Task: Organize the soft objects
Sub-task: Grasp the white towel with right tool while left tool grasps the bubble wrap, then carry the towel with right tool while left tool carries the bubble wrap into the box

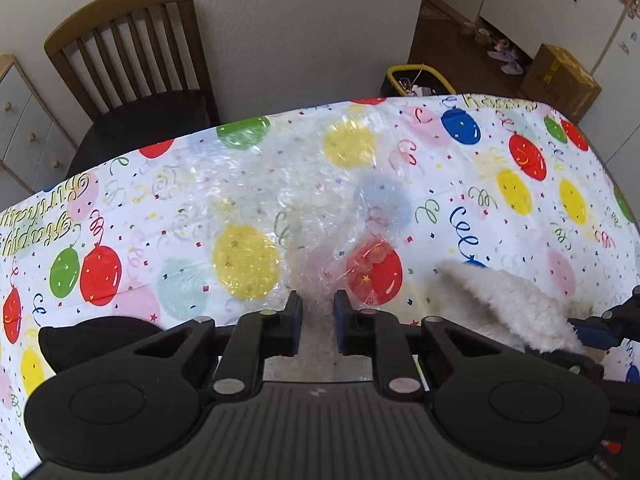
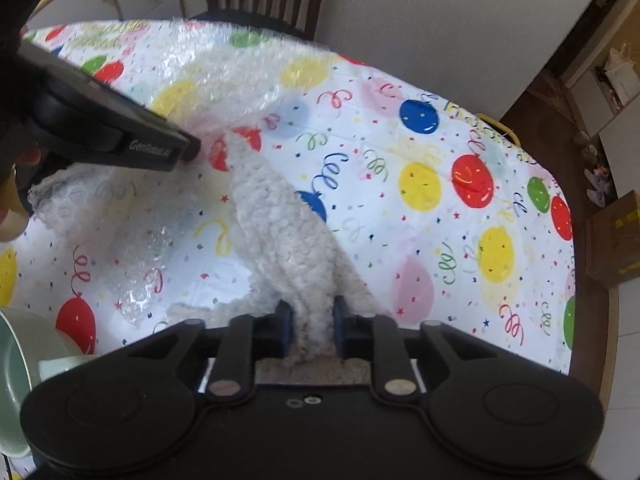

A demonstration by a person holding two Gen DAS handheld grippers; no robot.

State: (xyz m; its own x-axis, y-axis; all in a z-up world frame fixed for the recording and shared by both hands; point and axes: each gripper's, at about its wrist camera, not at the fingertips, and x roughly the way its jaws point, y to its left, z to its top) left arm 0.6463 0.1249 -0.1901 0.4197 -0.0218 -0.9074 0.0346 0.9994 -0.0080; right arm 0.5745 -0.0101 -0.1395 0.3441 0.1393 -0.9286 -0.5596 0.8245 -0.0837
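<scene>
A clear bubble wrap sheet (image 1: 304, 184) lies spread over the balloon tablecloth (image 1: 520, 208). My left gripper (image 1: 316, 312) is shut on its near edge and lifts it slightly. In the right wrist view the bubble wrap (image 2: 224, 76) stretches up to the far left under the left gripper's body (image 2: 120, 136). My right gripper (image 2: 311, 320) is shut on a white fluffy cloth (image 2: 276, 216), which hangs forward from the jaws above the table. The same cloth (image 1: 504, 304) shows at the lower right of the left wrist view.
A wooden chair (image 1: 136, 52) stands at the table's far side. A pale green bowl (image 2: 16, 368) sits at the near left edge. A yellow-rimmed basket (image 1: 416, 80) and a cardboard box (image 1: 560, 80) are on the floor beyond the table.
</scene>
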